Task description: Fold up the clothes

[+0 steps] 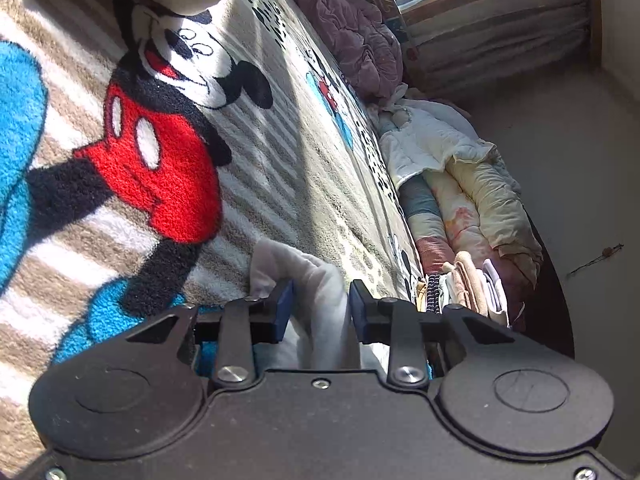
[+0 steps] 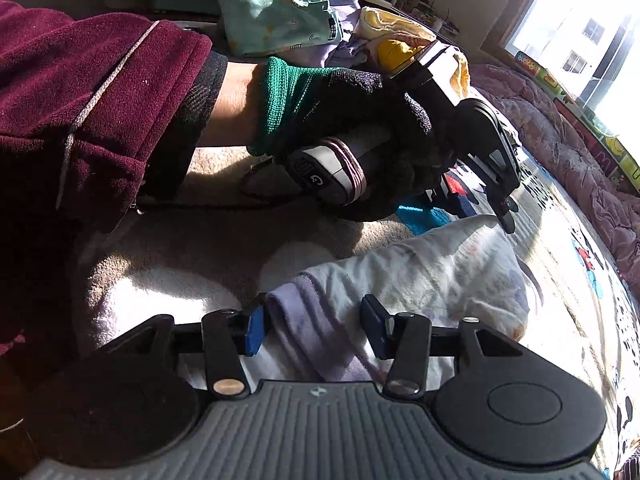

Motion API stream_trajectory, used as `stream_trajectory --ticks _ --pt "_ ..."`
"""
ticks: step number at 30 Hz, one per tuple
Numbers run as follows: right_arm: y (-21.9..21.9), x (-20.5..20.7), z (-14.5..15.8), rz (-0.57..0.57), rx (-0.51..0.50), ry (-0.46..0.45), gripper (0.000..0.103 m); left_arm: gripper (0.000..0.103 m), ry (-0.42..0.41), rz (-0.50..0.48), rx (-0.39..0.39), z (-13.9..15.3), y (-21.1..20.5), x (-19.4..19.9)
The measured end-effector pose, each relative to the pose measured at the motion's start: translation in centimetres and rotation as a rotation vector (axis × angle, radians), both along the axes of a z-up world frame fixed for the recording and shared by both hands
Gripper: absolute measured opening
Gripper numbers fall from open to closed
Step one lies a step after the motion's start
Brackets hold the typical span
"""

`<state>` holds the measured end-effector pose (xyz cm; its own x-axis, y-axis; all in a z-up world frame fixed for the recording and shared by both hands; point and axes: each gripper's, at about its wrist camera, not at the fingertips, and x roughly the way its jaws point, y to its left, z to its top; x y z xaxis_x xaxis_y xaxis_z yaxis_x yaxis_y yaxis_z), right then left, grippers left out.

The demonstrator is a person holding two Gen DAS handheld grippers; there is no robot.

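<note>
A white fleecy garment [image 2: 440,268] with a lilac cuff [image 2: 304,320] lies on a striped cartoon-mouse blanket [image 1: 160,152] covering the bed. My left gripper [image 1: 322,310] is shut on a thick fold of the white garment [image 1: 316,276], which fills the gap between its blue pads. From the right wrist view, the left gripper [image 2: 460,200] sits at the garment's far edge, held by a gloved hand [image 2: 360,92]. My right gripper [image 2: 314,334] is open, its fingers wide apart with the lilac cuff lying between them.
A dark red sleeve [image 2: 80,100] crosses the left of the right wrist view. A purple quilt [image 1: 352,28] and rolled bedding [image 1: 480,200] line the bed's far side. Folded clothes [image 1: 460,284] are stacked there. A loose clothes heap [image 2: 280,4] lies behind the hand.
</note>
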<state>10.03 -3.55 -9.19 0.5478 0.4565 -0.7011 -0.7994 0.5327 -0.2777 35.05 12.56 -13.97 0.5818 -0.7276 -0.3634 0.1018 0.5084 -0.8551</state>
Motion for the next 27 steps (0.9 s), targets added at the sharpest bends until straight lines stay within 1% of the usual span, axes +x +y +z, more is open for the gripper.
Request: stream_trajectory --ticks 2,3,6,9,10,12,14,16,17,19,21,22,23,24,25,27 --pt "-1.1 0.4 1.1 -0.024 0.058 0.015 0.013 0.021 -0.004 0.001 -0.014 0.0 0.0 -0.1" --pt "-1.6 0.6 1.8 -0.033 0.087 0.023 0.011 0.018 -0.007 0.001 -0.021 0.0 -0.1 -0.1" --pt "-3.1 0.7 3.8 -0.035 0.116 0.017 0.01 0.018 -0.013 0.002 -0.041 -0.1 -0.1 -0.3" --pt "-3.8 0.0 5.4 0.011 0.112 0.015 0.01 0.018 -0.013 0.006 -0.062 -0.2 -0.1 -0.4" --pt "-3.5 -0.5 5.4 0.043 0.072 0.01 0.01 0.017 -0.003 0.012 -0.064 -0.4 0.1 -0.3" --pt "-2.4 -1.4 4.1 0.114 -0.03 0.018 0.008 0.017 0.012 0.021 -0.057 -0.6 0.2 -0.2" --pt "-1.5 -2.0 2.0 0.161 -0.113 0.042 0.007 0.018 0.019 0.017 -0.039 -0.7 0.2 -0.2" --pt "-0.9 -2.7 0.2 0.181 -0.165 0.038 0.007 0.018 0.024 0.01 -0.02 -0.6 0.1 -0.2" --pt "-0.6 -3.1 -0.7 0.191 -0.19 0.036 0.006 0.018 0.029 0.007 -0.024 -0.6 0.2 -0.2" --pt "-0.9 -2.7 0.2 0.158 -0.157 0.066 0.006 0.018 0.047 0.003 -0.051 -0.8 0.5 -0.1" --pt "-1.6 -2.6 1.7 0.1 -0.116 0.035 0.01 0.018 0.052 0.002 -0.062 -0.8 0.7 0.0" --pt "-1.8 -2.8 2.4 0.083 -0.098 0.011 0.015 0.018 0.052 0.001 -0.061 -0.8 0.6 0.0" --pt "-1.9 -3.2 2.9 0.066 -0.089 -0.033 0.027 0.018 0.051 0.0 -0.06 -0.8 0.6 0.0" --pt "-2.0 -3.6 3.3 0.049 -0.081 -0.076 0.037 0.019 0.051 0.0 -0.058 -0.8 0.6 0.0" --pt "-1.8 -3.7 2.8 0.049 -0.114 -0.104 0.052 0.019 0.05 0.0 -0.058 -0.7 0.6 -0.1" --pt "-1.5 -3.9 1.8 0.05 -0.18 -0.16 0.053 0.019 0.052 0.002 -0.061 -0.7 0.6 -0.1"
